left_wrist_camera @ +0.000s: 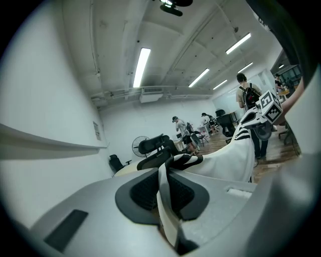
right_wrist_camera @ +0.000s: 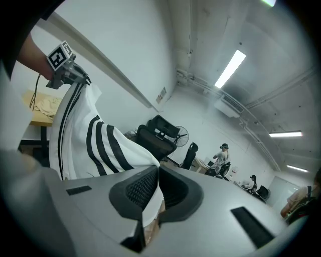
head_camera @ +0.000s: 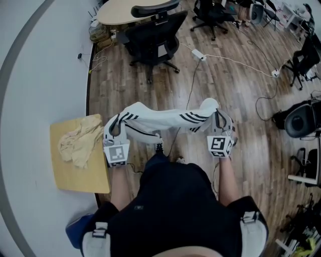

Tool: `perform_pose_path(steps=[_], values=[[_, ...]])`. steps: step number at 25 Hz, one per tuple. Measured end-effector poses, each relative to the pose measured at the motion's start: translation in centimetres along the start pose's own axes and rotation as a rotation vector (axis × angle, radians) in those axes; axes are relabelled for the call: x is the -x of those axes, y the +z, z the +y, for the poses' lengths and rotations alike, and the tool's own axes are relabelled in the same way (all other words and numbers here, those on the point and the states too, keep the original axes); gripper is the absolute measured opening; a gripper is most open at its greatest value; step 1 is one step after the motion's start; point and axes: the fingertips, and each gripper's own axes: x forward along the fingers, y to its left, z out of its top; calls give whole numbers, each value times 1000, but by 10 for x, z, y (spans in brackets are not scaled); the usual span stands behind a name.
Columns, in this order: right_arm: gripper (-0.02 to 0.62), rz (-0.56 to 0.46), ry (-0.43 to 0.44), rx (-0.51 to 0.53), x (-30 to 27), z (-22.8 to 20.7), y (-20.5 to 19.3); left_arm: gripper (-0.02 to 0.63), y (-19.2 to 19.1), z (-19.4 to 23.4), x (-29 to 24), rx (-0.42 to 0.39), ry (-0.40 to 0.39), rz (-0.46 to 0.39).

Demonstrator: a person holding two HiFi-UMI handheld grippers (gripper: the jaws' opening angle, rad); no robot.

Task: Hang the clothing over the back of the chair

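A white garment with black stripes (head_camera: 160,120) is stretched in the air between my two grippers, in front of me. My left gripper (head_camera: 113,135) is shut on its left end, and the cloth (left_wrist_camera: 165,201) shows pinched between the jaws. My right gripper (head_camera: 220,129) is shut on the right end, where striped fabric (right_wrist_camera: 100,145) runs out from the jaws. A black office chair (head_camera: 150,40) stands farther ahead on the wood floor, well beyond the garment. That chair (left_wrist_camera: 158,148) also appears past the cloth in the left gripper view and as a dark chair (right_wrist_camera: 158,135) in the right gripper view.
A small wooden table (head_camera: 75,175) at my left holds a crumpled beige cloth (head_camera: 80,141). A round table (head_camera: 125,10) stands behind the chair. Cables and a power strip (head_camera: 198,54) lie on the floor; more chairs (head_camera: 210,15) and gear (head_camera: 301,120) fill the right side.
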Motion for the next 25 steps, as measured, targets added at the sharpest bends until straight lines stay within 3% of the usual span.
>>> perform_pose_path(steps=[14, 25], values=[[3, 47, -47, 2, -69, 20, 41, 11, -24, 69, -78, 30, -49, -25], [3, 55, -121, -1, -116, 12, 58, 11, -24, 98, -146, 12, -108, -57]])
